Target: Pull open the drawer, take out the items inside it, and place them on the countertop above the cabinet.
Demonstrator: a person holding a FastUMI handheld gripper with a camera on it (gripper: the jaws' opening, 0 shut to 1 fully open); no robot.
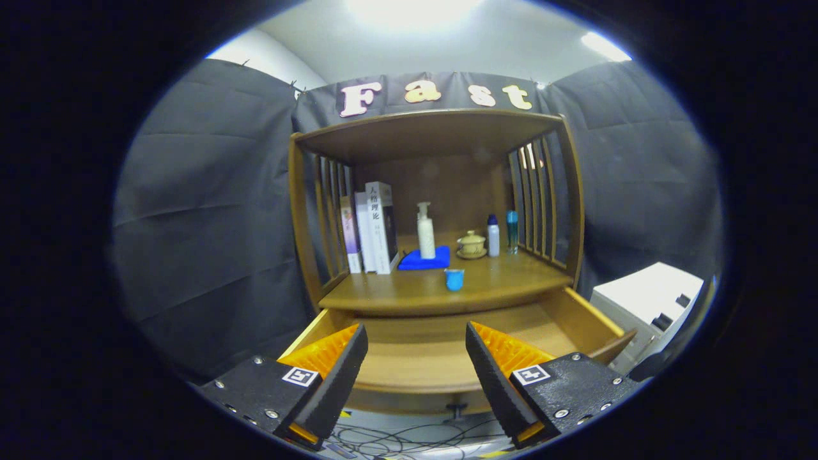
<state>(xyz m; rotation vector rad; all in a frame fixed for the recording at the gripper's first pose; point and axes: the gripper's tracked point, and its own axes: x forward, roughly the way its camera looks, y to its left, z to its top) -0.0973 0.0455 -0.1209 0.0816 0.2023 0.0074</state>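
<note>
Gripper view: the gripper [415, 367] is held wide open and empty over the pulled-out drawer [594, 319], the blue cup [454, 279] is seen near the countertop's [383, 294] front edge, where it could be knocked off by a careless pass.

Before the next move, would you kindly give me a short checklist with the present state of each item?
1. Wooden drawer pulled open: ok.
2. Gripper open and holding nothing, above the drawer: ok.
3. Drawer floor shows bare wood; nothing visible between the fingers: ok, though the near corners are hidden.
4. Small blue cup standing on the wooden countertop: ok.
5. Blue cloth under the white pump bottle, behind the cup: ok.
6. Task complete: cannot tell.
</note>
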